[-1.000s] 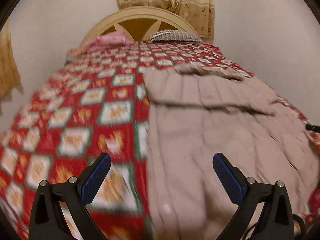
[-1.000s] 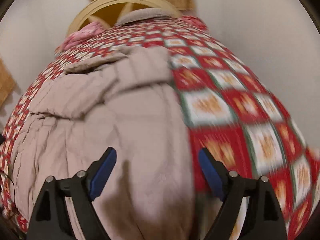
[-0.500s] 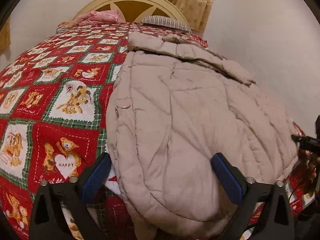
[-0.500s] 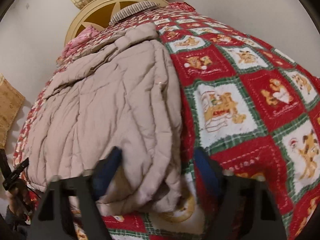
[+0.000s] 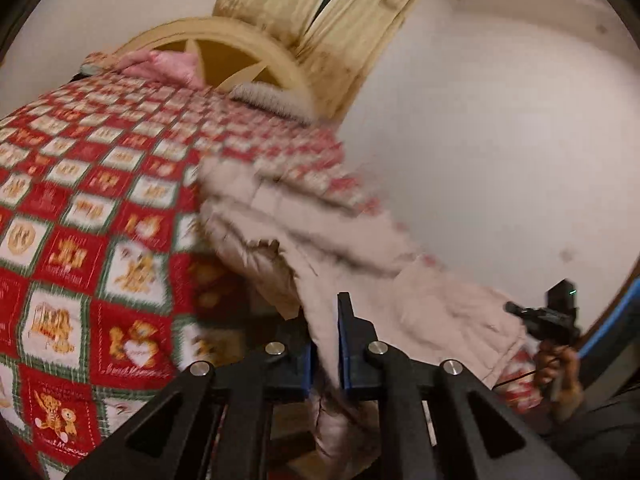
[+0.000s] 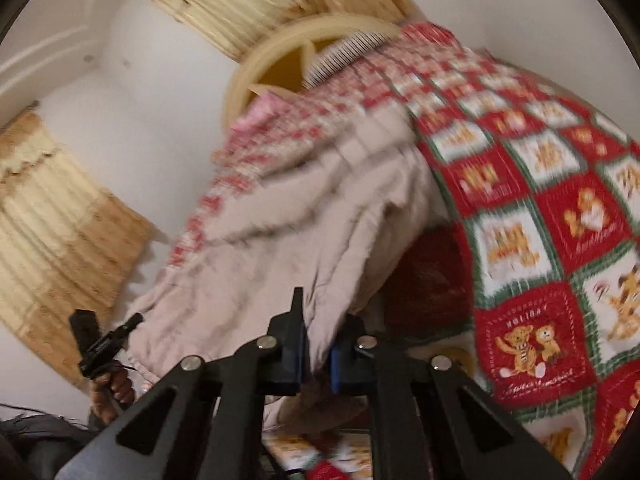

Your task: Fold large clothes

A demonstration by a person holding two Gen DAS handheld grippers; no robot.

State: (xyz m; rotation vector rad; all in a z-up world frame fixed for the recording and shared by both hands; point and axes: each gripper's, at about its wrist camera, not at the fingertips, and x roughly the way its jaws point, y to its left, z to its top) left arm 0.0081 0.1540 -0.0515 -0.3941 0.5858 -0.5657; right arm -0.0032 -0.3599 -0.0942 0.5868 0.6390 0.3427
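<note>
Where both grippers gaped before, left gripper [image 5: 325, 344] and right gripper [image 6: 316, 350] now clamp the lifted coat [image 5: 360, 280].

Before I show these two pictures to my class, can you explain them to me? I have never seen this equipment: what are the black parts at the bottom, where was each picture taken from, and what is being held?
There is no robot here. A person holds a hand-operated gripper in each hand, and each one carries a wide-angle camera looking forward along its two fingers. One picture comes from the left gripper, the other from the right gripper. The black arms with blue pads at the bottom are those fingers.

Both grippers are shut on the same beige quilted coat, pinching its near edge and lifting it off the bed, so the cloth hangs slack between them. Each camera also catches the other gripper, small, at the picture's side.

The bed is covered by a red, green and white teddy-bear quilt. At its far end are a cream headboard and a pink pillow, with yellow curtains behind. The pictures are blurred by motion.
</note>
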